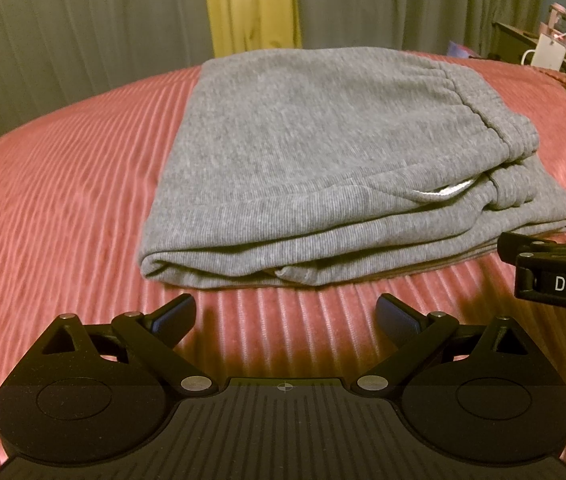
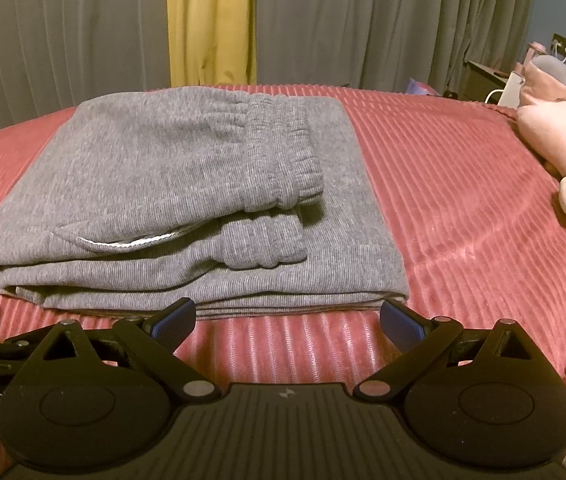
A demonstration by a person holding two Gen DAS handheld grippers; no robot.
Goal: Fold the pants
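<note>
Now | left claw (image 1: 285, 312) wide apart, empty | right claw (image 2: 287, 316) likewise | pants (image 1: 323, 160) untouched

left matte-black plastic two-finger gripper (image 1: 285, 312): blue pads on fingertips (image 1: 173, 314), silver pivot screws, ribbed body, round side discs, small crosshair mark behind the fingers | right matte-black plastic two-finger gripper (image 2: 287, 316): same build, blue pads (image 2: 401, 326), small bolt-like logo at centre; white "DAS" lettering on its side, seen from the left wrist
</note>
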